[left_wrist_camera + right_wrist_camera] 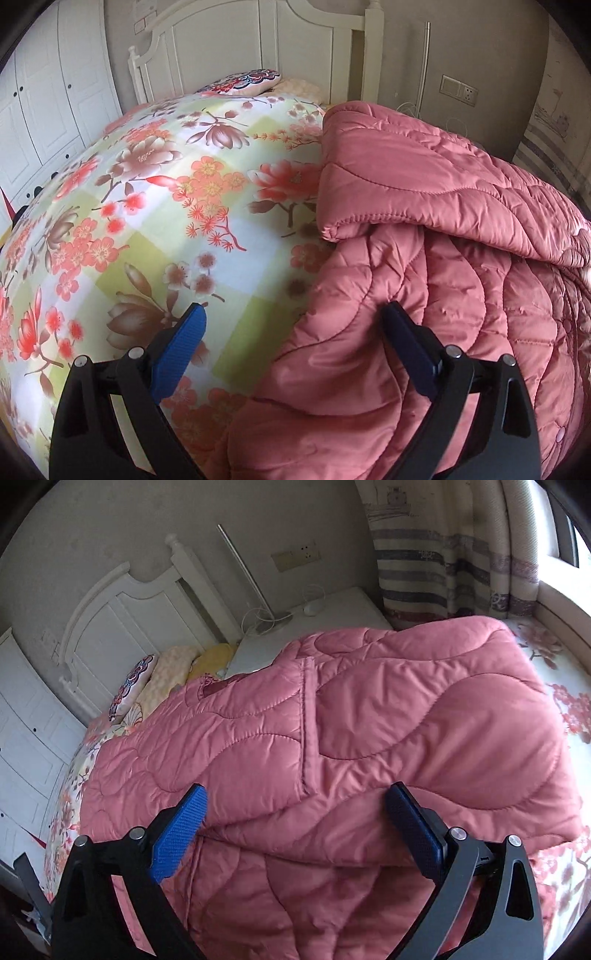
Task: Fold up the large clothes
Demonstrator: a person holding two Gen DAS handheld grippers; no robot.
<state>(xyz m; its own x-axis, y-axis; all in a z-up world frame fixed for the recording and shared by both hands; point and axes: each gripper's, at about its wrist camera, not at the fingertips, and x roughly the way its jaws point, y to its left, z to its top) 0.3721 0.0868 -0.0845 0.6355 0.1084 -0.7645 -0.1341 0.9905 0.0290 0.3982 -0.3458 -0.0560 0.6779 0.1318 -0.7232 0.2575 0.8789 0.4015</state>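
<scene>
A large pink quilted coat (443, 229) lies on the bed, with one part folded back over the rest. In the left wrist view it fills the right half, and its lower edge runs diagonally between the fingers of my left gripper (293, 312). That gripper is open; its left pad hangs over the floral sheet, its right pad over the coat. In the right wrist view the coat (369, 720) fills the middle, the folded layer's edge crossing just beyond my right gripper (295, 794). This gripper is open above the coat, with no fabric pinched.
A floral bedsheet (166, 206) covers the bed. At the head stand a white headboard (258, 48) and patterned pillows (133, 686). A white bedside table (332, 613) with a cable sits behind the coat. Striped curtains (443, 554) hang at the right, white cupboards (44, 110) at the left.
</scene>
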